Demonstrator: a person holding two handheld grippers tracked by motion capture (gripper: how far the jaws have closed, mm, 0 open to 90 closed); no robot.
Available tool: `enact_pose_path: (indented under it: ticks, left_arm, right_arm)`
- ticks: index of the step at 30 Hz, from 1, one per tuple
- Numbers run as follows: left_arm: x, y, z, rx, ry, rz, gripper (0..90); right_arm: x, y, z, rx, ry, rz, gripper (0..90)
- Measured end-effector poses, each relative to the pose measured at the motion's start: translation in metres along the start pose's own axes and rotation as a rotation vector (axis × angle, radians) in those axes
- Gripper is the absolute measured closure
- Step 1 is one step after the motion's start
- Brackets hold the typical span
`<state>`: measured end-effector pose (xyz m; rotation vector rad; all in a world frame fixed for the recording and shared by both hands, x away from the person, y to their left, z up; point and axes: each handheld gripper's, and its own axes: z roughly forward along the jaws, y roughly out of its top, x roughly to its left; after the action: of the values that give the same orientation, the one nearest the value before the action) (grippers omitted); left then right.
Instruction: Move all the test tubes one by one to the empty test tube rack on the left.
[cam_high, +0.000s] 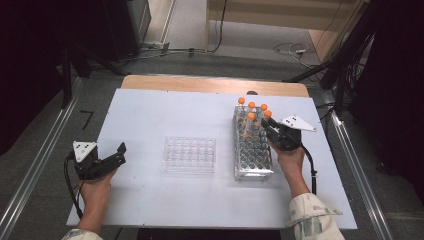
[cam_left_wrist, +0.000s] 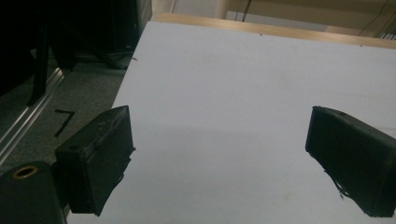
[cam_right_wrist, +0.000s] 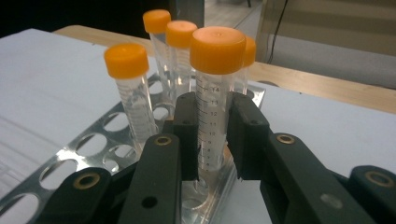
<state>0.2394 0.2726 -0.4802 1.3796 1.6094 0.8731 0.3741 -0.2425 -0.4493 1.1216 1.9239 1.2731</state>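
Note:
A metal tube rack (cam_high: 253, 150) stands on the right half of the white table, with several orange-capped clear tubes at its far end. My right gripper (cam_high: 267, 126) is shut on the nearest orange-capped tube (cam_right_wrist: 215, 100), which stands upright in a hole at the rack's (cam_right_wrist: 84, 161) right edge; both pads press its clear wall below the cap. That tube's cap (cam_high: 268, 114) sits just above the jaws in the high view. My left gripper (cam_high: 120, 152) rests at the table's left edge, open with nothing between its fingers (cam_left_wrist: 100, 158).
A clear plastic well plate (cam_high: 190, 154) lies in the middle of the table (cam_high: 150, 115). Other capped tubes (cam_right_wrist: 133, 91) stand close behind and left of the held one. A wooden strip (cam_high: 215, 85) runs along the far edge. Cables lie on the floor beyond.

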Motion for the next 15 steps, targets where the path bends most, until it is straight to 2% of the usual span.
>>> enact_pose_path:
  ticks: [4,15]
  left_arm:
    - [0.000,0.000,-0.001,-0.003,0.000,0.003,7.7]
    - [-0.009,0.002,-0.003,-0.011,-0.014,0.048,7.7]
  right_arm:
    - [0.004,0.005,-0.003,-0.013,-0.015,-0.019,72.0]
    - [0.005,0.017,-0.014,-0.050,-0.022,0.003,72.0]
